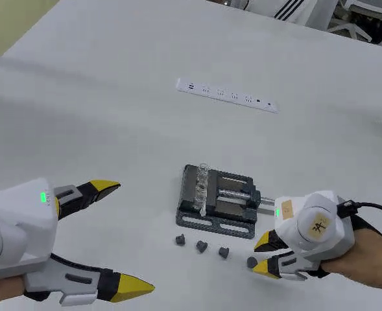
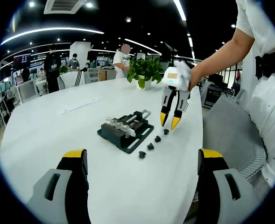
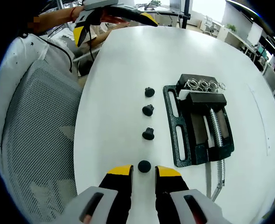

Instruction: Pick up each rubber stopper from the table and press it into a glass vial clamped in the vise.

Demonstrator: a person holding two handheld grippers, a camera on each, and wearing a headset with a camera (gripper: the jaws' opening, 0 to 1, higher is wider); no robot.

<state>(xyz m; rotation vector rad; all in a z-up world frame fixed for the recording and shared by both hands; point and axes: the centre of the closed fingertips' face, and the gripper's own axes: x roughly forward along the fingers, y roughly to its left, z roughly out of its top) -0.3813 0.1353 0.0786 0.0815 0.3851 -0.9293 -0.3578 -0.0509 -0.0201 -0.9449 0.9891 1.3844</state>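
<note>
The left claw (image 1: 122, 236) hangs over the table (image 1: 100, 103) with its jaws wide apart and empty, well apart from the work. To its right, the row of rubber stoppers (image 1: 202, 246) lies along the front of the vise (image 1: 233, 208), which clamps the glass vials (image 1: 202, 186) upright at its left end. Furthest right, the right claw (image 1: 262, 255) has its jaws narrowly apart and grips nothing. The rightmost stopper (image 1: 251, 262) sits on the table just ahead of its tips, in line with the gap. This claw is by far the nearer, so a short advance should bracket the stopper.
</note>
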